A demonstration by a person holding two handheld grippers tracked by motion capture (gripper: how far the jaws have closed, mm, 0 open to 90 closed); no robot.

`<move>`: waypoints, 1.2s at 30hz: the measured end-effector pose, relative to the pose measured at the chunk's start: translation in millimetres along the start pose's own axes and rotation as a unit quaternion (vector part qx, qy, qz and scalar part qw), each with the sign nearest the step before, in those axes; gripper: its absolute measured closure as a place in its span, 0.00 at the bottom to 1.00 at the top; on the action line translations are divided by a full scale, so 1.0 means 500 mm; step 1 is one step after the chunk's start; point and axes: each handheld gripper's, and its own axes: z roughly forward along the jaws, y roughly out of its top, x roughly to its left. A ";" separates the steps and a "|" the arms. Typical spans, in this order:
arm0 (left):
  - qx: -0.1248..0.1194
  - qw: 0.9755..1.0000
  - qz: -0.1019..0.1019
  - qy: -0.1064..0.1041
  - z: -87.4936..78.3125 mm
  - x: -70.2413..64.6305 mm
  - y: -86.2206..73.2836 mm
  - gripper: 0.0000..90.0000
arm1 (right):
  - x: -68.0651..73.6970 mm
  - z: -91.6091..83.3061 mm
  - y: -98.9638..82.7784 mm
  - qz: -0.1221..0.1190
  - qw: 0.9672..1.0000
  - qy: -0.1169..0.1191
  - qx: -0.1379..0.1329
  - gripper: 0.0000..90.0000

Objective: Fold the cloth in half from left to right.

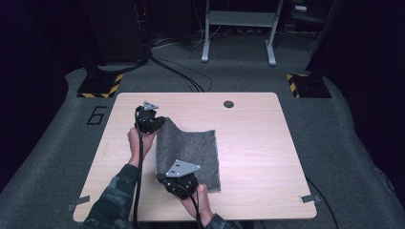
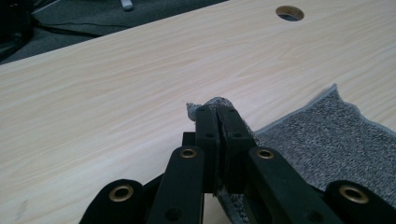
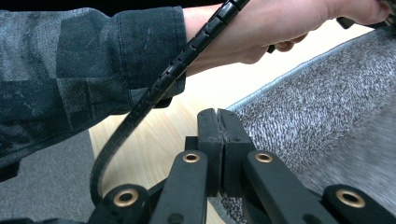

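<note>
A grey speckled cloth [image 1: 193, 148] lies on the light wooden table [image 1: 258, 143], and its left side is raised off the surface. My left gripper [image 1: 157, 123] is at the cloth's far left corner. In the left gripper view the jaws are closed together on that corner [image 2: 218, 109], and a tuft of cloth [image 2: 299, 135] pokes out past the tips. My right gripper [image 1: 173, 177] is at the near left corner. In the right gripper view its jaws [image 3: 218, 119] are pressed together on the edge of the cloth [image 3: 327, 116].
A round cable hole [image 1: 229, 104] sits near the table's far edge. The person's left forearm [image 3: 84, 60] and the black ribbed cable [image 3: 154, 88] hang close in front of the right gripper. Beyond the table are a metal frame [image 1: 239, 28] and floor cables [image 1: 181, 71].
</note>
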 end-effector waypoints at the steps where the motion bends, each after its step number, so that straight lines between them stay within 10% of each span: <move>1: 0.002 1.000 -0.001 -0.003 0.007 -0.006 0.002 0.97 | -0.005 -0.008 -0.004 0.001 1.000 -0.004 -0.002 0.99; 26: 0.031 0.997 0.050 -0.049 0.157 -0.163 0.040 0.97 | -0.106 -0.109 -0.135 0.061 0.994 -0.077 0.047 0.99; 36: 0.033 0.995 0.036 -0.087 0.206 -0.214 0.051 0.85 | -0.130 -0.139 -0.167 0.086 0.989 -0.101 0.060 0.98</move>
